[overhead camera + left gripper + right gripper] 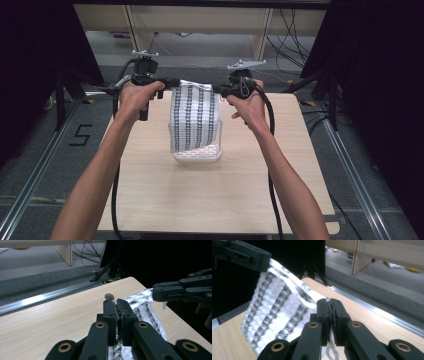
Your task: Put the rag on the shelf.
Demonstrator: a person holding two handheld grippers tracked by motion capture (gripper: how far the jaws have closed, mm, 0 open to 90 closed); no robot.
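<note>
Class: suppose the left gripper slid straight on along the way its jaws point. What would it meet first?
Probably the right gripper. The left gripper, shut on the patterned cloth, points along the cloth's stretched top edge toward it, though depth is hard to judge.

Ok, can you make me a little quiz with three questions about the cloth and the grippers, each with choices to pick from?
1. Where is the cloth?
A. Held up over the table, lower edge on the wood
B. Folded flat on the floor
C. Draped over the shelf at the back

2. What does the cloth look like?
A. Plain red
B. White with dark patterned stripes
C. Yellow with dots

3. What are the left gripper and right gripper doing?
A. Both open above the table
B. One holds a cup
C. Both shut on the cloth's top corners

Answers: 1 A, the high view shows it hanging between the grippers down to the table. 2 B, the stripes run down the white weave. 3 C, each gripper view shows its jaws pinched together with cloth between them.
</note>
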